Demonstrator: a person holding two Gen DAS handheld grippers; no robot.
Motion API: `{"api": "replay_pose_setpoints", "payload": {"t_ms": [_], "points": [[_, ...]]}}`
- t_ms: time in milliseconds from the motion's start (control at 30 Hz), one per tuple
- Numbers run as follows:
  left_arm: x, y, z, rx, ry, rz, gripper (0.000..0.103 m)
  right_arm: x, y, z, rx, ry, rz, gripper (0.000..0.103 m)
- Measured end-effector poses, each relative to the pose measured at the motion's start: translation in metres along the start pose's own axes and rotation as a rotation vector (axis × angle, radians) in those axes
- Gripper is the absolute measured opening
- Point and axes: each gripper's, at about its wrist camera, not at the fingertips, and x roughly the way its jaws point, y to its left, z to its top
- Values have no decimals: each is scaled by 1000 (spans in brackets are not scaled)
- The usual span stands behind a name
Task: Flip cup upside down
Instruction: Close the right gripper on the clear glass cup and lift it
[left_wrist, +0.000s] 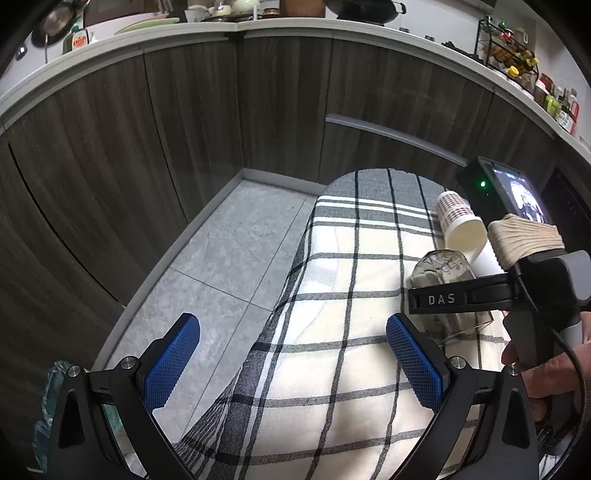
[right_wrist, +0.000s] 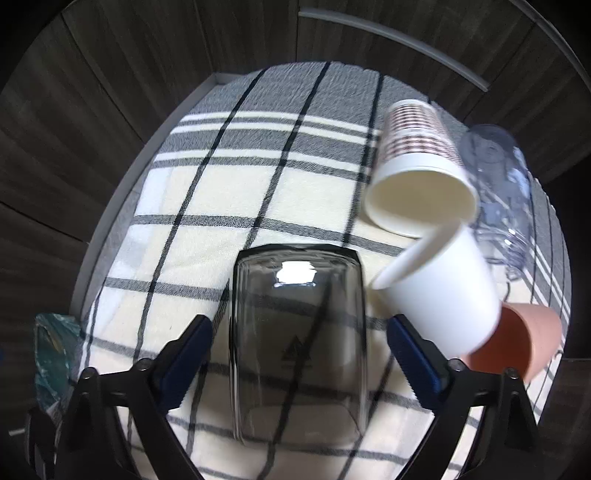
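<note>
Between the parted blue pads of the right gripper (right_wrist: 299, 358) stands a smoky glass cup (right_wrist: 297, 343), base up and rim down on the checked cloth (right_wrist: 207, 192). The fingers (right_wrist: 184, 354) flank it on either side with a visible gap to the glass, so nothing is clamped. In the left wrist view the same cup (left_wrist: 443, 273) is partly hidden behind the black bar marked DAS on the right gripper (left_wrist: 461, 299), which reaches in from the right edge, level over the cloth, with the person's hand (left_wrist: 535, 373) wrapped round its grip lower down.

The left gripper (left_wrist: 291, 365) hangs over the left edge of the covered table, fingers (left_wrist: 170, 365) wide apart and empty, pointing toward the grey tiled floor (left_wrist: 229, 254) and the cloth's drooping border.

Just past the glass, to its right, a plain white paper cup (right_wrist: 443, 291) lies on its side, its mouth facing left. A terracotta cup (right_wrist: 524, 343) lies against its base end. Beyond them a paper cup with brown stripes (right_wrist: 417, 162) lies tipped, its open mouth toward the camera, and a clear plastic cup (right_wrist: 498, 173) lies just beside it on the right. Farthest back are dark wood-grain cabinet doors (left_wrist: 184, 122) under a pale countertop (left_wrist: 258, 27) crowded with kitchenware.
</note>
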Motion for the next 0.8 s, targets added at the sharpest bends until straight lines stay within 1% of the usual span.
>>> {"api": "replay_pose_setpoints", "payload": {"t_ms": [33, 67, 100, 133, 200, 300, 500, 667, 800], "points": [[1, 1, 0, -2, 0, 0, 103, 3, 0, 0, 3, 8, 6, 75], [1, 2, 0, -5, 2, 4, 103, 6, 0, 0, 7, 19, 11, 71], [1, 2, -1, -3, 1, 8, 103, 8, 0, 0, 12, 25, 6, 70], [0, 2, -1, 0, 1, 8, 103, 6, -2, -2, 21, 18, 4, 68], [-1, 1, 0, 6, -2, 0, 103, 4, -4, -4, 35, 13, 24, 68], [-9, -2, -1, 21, -17, -2, 103, -1, -7, -11, 47, 11, 30, 68], [-35, -6, -13, 50, -35, -24, 103, -35, -17, -45, 69, -16, 49, 67], [-61, -10, -34, 83, -27, -54, 103, -73, -29, -97, 143, -25, 46, 67], [-79, -9, -51, 100, -18, -71, 103, -81, -42, -149, 233, -30, -1, 67]]}}
